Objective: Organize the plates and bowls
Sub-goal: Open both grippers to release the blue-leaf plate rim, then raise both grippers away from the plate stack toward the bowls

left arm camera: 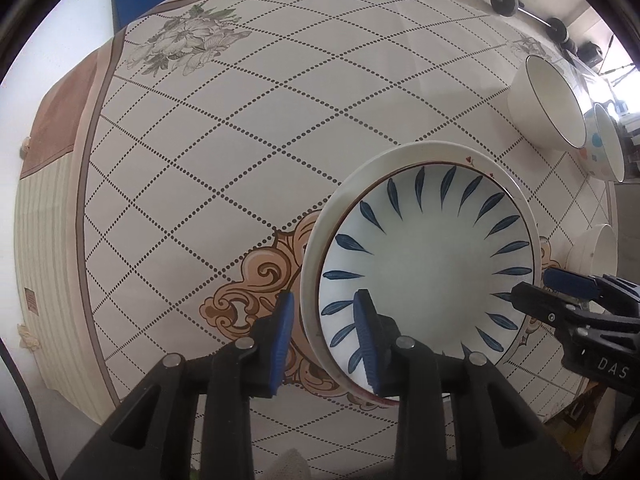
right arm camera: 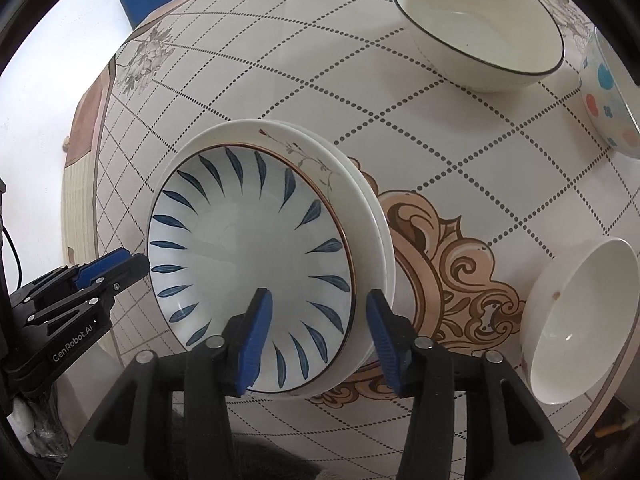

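Sitting stacked mid-table on the patterned tablecloth (right arm camera: 480, 152): blue-leaf plate (right arm camera: 248, 248) atop white plates (right arm camera: 360, 200), with dark-rimmed bowl (right arm camera: 480, 24), dotted bowl (right arm camera: 608, 96) and plain white bowl (right arm camera: 584, 320) standing apart. Pointing steeply down, left gripper (left arm camera: 324, 340) and right gripper (right arm camera: 320, 340) straddling opposite stack rims, pads released, gripping nothing. Dotted bowl being cut off at frame edge.

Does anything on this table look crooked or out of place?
Slightly: the blue-leaf plate sits off-centre on the white plates beneath, whose rims show mostly on one side. Nothing looks spilled or broken.
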Tool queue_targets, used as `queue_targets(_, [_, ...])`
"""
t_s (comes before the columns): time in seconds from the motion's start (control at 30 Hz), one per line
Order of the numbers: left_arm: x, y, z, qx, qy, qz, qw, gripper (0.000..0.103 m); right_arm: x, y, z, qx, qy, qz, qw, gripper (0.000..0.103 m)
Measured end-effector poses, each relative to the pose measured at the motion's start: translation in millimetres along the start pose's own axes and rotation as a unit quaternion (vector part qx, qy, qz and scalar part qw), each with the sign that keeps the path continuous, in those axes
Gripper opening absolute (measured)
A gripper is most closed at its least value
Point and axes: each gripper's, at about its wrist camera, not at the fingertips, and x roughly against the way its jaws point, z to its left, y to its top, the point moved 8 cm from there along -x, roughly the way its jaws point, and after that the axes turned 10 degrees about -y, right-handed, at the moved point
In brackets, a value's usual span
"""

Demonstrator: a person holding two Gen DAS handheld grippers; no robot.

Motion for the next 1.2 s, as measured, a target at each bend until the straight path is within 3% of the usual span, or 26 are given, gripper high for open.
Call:
queue_targets(0.03, [5.8,-0.6,-0.2,0.003,0.001,-0.008,1.0000,0.036,5.4,-1.5,-0.5,0.004,-0.021,-0.009,1.000,0.079])
queue_targets(0.07, [11.5,-1.5,-0.3,0.007,0.002,-0.016,0.9998,0.042,10.3,-3.5,-1.3,0.010,-0.047,-0.020,0.999,0.097])
queue_targets(0.13, [23.7,-2.7,-2.3,0.014,0.000,-0.032,0.9994,0.065,23.0,-9.0,-1.1,0.022,-0.085,-0.044,0.995,0.099])
queue_targets(0.23, [42.2,-9.1,-9.5,0.014,0.002,-0.059,0.9982,0.083,44.7,-21.8,0.7,0.025,-0.107,-0.074,0.991,0.099])
queue_targets(0.63, [112.3,-49.7,-32.7,0.010,0.016,-0.134,0.9908,0.087,139.5,-75.8,6.9,0.027,-0.112,-0.170,0.979,0.100])
queue_targets(1.03, [178.9,-97.1,-37.3,-0.002,0.023,-0.198,0.9800,0.091,209.5,-134.2,28.7,0.023,-0.108,-0.228,0.967,0.100])
queue_targets(1.2, [196.7,-111.1,-37.8,-0.007,0.006,-0.213,0.9770,0.095,233.9,-152.5,34.1,0.011,-0.111,-0.245,0.963,0.100])
